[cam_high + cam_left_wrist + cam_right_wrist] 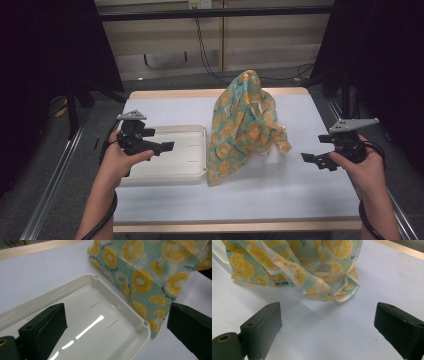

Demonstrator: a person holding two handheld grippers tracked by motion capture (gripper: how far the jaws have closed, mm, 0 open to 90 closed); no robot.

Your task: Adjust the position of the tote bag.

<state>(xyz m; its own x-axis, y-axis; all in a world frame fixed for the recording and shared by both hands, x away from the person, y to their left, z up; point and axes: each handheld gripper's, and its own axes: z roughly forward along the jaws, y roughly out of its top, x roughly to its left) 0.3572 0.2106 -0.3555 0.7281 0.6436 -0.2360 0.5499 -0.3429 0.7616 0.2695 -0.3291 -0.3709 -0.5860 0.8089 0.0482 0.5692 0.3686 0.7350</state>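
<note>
White covering on the surface (300, 195), pale wood showing at its edges, dark curtains either side and cables trailing down the wall behind. Centre stage, the lemon-print bag (245, 127) stands upright, teal with yellow citrus slices, its long axis running bottom to top, peak tipped toward the far edge. Its lower left corner sits just beside the white tray (197, 172), touching or nearly so at the tray's right rim. Left hand-held gripper (167, 146) hovers over the tray, jaws spread wide with nothing between them, pointing right at the bag; the left gripper view shows tray wall (120, 307) and fabric (150, 277) ahead. Right hand-held gripper (307, 159) hangs well apart from the bag, jaws also wide apart and empty, aimed left at the crumpled handles (329, 287)
</note>
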